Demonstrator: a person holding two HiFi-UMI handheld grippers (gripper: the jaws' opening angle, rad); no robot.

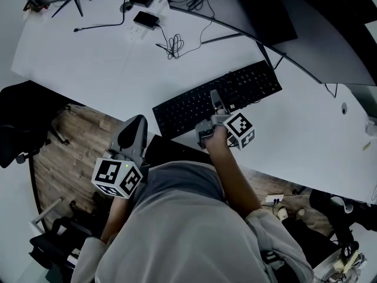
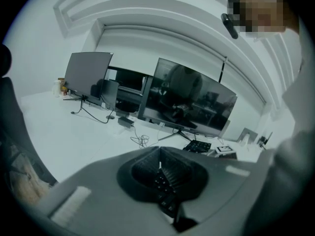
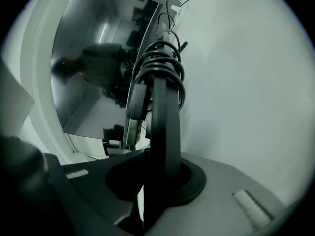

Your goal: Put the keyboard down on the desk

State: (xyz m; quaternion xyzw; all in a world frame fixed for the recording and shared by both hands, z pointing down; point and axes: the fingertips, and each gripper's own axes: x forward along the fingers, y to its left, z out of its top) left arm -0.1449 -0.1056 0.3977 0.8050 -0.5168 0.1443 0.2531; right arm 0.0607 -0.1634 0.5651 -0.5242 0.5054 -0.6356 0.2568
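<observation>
We counted one keyboard [image 1: 253,81], one bench [image 1: 88,63], two sets of tongs, the left tongs [image 1: 136,122] and the right tongs [image 1: 216,97], three monitors [image 2: 194,102], and two small black boxes [image 1: 146,19].

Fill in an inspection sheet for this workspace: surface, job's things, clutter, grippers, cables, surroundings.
Surface: white curved desk.
Job's things: black keyboard over the desk's near part; resting or lifted, cannot tell.
Clutter: small dark box at the far side.
Grippers: right gripper shut on the keyboard; left gripper shut, empty, off the desk.
Cables: loose black cable on the desk.
Surroundings: monitor, wood floor, black chair.
</observation>
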